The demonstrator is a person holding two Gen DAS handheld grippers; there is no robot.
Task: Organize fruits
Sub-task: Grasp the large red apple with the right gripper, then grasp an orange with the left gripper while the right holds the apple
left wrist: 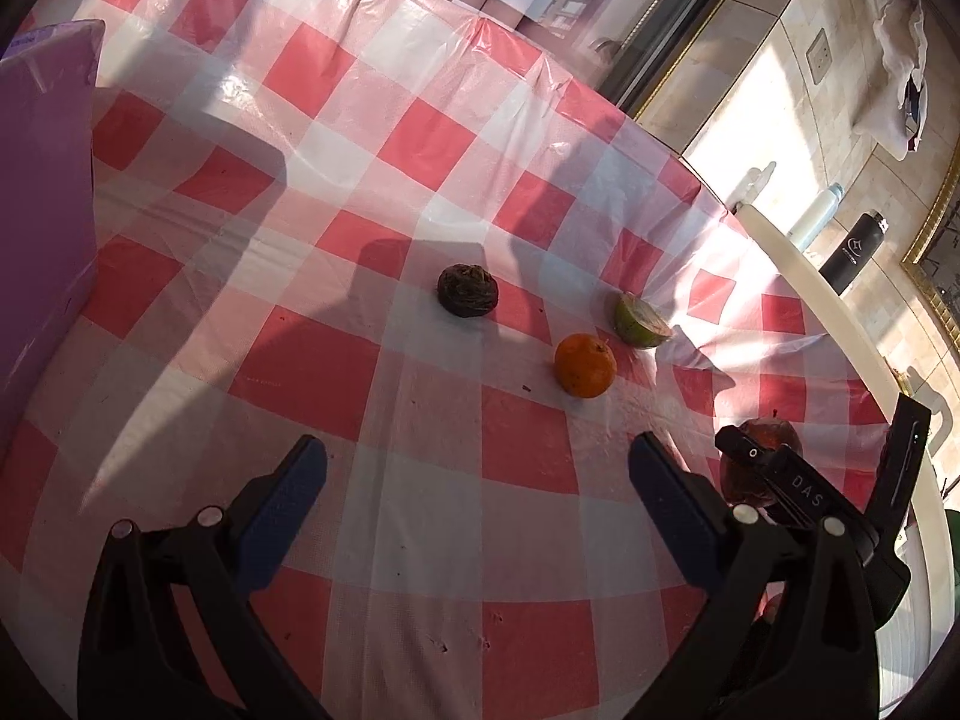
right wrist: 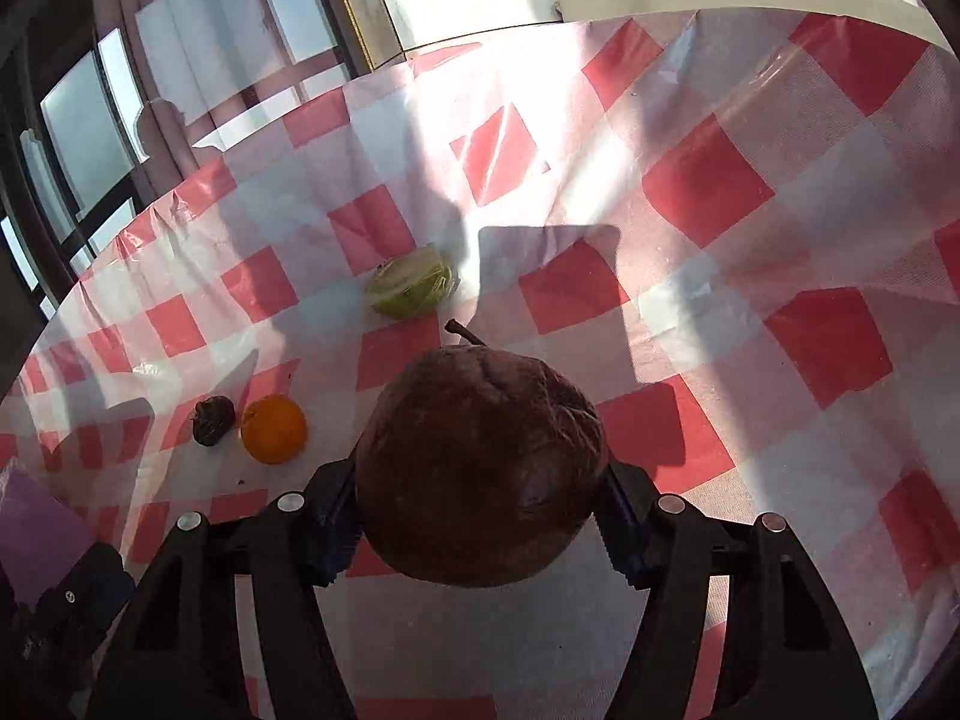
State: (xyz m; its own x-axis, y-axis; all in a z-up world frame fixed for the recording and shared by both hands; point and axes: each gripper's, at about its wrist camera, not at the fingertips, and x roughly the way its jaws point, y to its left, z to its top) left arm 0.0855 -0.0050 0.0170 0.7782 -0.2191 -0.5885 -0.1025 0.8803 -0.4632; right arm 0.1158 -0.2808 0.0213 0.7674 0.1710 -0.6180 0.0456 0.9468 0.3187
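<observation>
Right claw (right wrist: 480,528) was clamped on the dark red wrinkled apple (right wrist: 480,468), blue pads pressed to its sides at 3 and 9 o'clock, stem at 12. The grip sat low on a rounded, shrivelled skin, so the apple could have rolled forward out of the pads if the hand tipped or swung fast. Left claw (left wrist: 477,504) stood apart and empty over the red-and-white checked plastic cloth on the tabletop (left wrist: 336,372).

Farther out at 10 o'clock of the apple lay the round orange fruit (right wrist: 274,429) and the small dark wrinkled fruit (right wrist: 213,420), close together; a low carry could have knocked them rolling. At 11 o'clock lay the green cut fruit half in wrap (right wrist: 413,291). The purple box (left wrist: 42,222) sat at far left; the slick cloth could have let fruit slide.
</observation>
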